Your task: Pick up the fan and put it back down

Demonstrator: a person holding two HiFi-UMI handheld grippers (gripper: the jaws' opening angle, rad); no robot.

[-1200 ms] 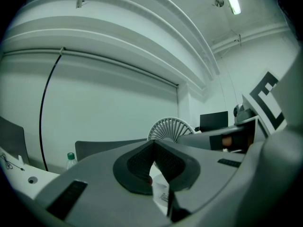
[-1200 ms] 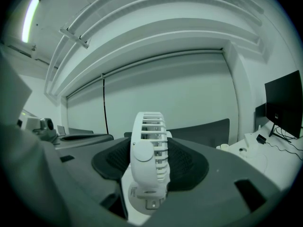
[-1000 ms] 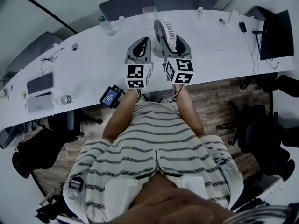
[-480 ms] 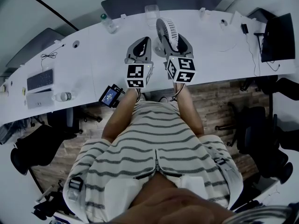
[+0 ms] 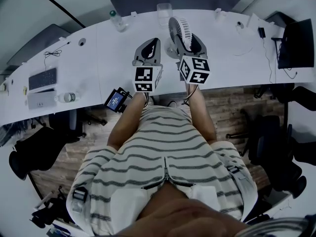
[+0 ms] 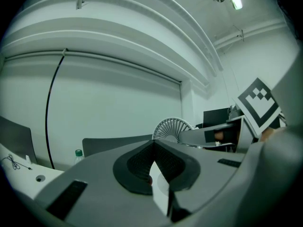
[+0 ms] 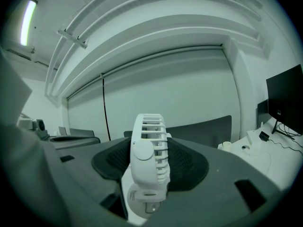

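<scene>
**Legible writing:** none found. The marker cubes on both grippers carry only black-and-white square patterns. The lit blue screen of a small device [image 5: 117, 101] at the near edge of the tabletop [image 5: 98, 53] is too small to read. So is any label on the green-capped bottle [image 5: 114, 19] at the upper left of centre.

**Fan [image 7: 149, 164]:** white, upright, at the upper centre of the head view over the white tabletop.

**Right gripper [image 7: 147, 145]:** jaws clenched on the fan, one dark pad against each face of its grille, which its own view shows edge-on. The fan's round base shows below the jaws. Whether the base rests on the tabletop or hangs clear of it cannot be told.

**Left gripper [image 6: 152, 144]:** jaws closed tip to tip with nothing between them. It sits just left of the right gripper, over the tabletop.

**Obscured or cut off:**
- The monitor [image 5: 295, 41] at the right is cropped by the frame edge.
- The keyboard [image 5: 42, 78] at the far left is small, and its keys are not distinguishable.
- The person's hands are hidden behind the marker cubes.
</scene>
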